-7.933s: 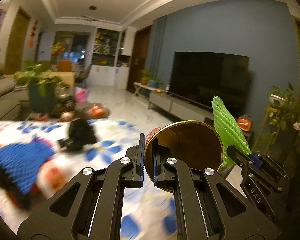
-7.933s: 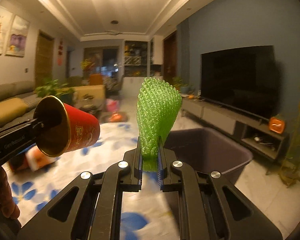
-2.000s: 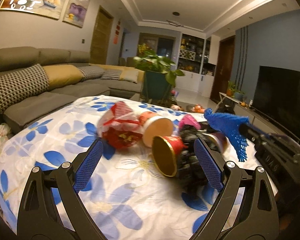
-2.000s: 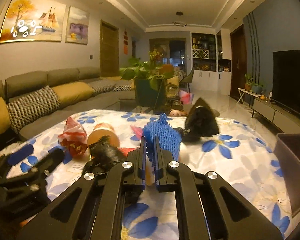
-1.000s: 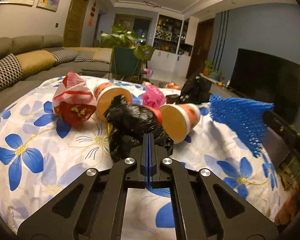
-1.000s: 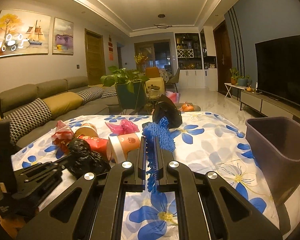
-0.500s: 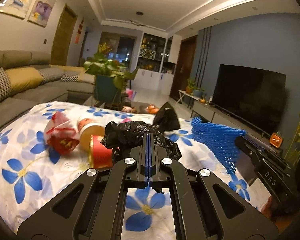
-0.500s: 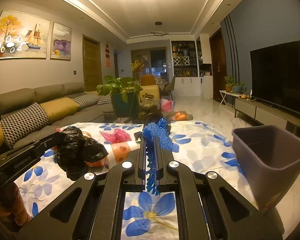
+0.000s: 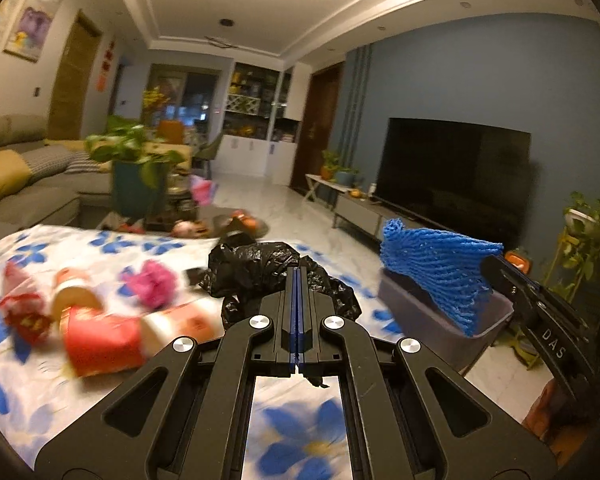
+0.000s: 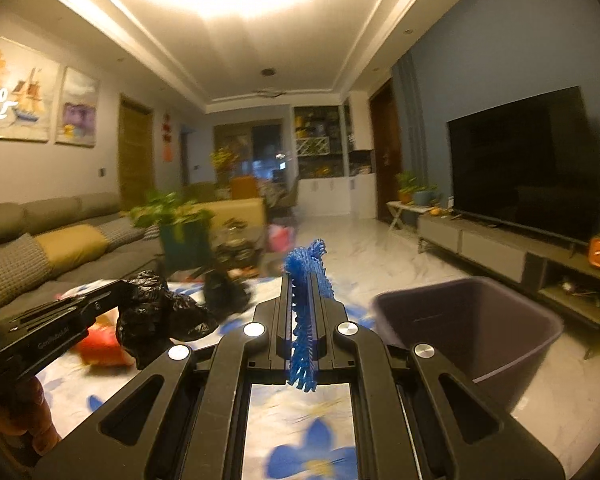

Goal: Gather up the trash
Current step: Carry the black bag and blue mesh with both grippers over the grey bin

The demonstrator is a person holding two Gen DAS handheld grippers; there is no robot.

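Observation:
My left gripper [image 9: 296, 276] is shut on a crumpled black plastic bag [image 9: 260, 268] and holds it above the flowered table; the bag also shows in the right wrist view [image 10: 160, 316]. My right gripper [image 10: 304, 280] is shut on a blue foam net sleeve [image 10: 306, 268], which the left wrist view shows over the bin's rim [image 9: 436, 268]. The dark purple trash bin [image 10: 480, 332] stands on the floor at the table's right edge, just right of the right gripper.
On the table [image 9: 112, 248] lie a red paper cup [image 9: 100, 344], a beige cup [image 9: 74, 300], a red wrapper [image 9: 22, 312], pink crumpled trash [image 9: 154, 284] and another black bag [image 10: 224, 290]. A sofa [image 10: 40, 248], a potted plant [image 9: 136, 184] and a TV unit [image 10: 500, 248] surround it.
Both grippers have swung right toward the bin with their loads. The bin is nearer in both views, and the blue net is now over its rim.

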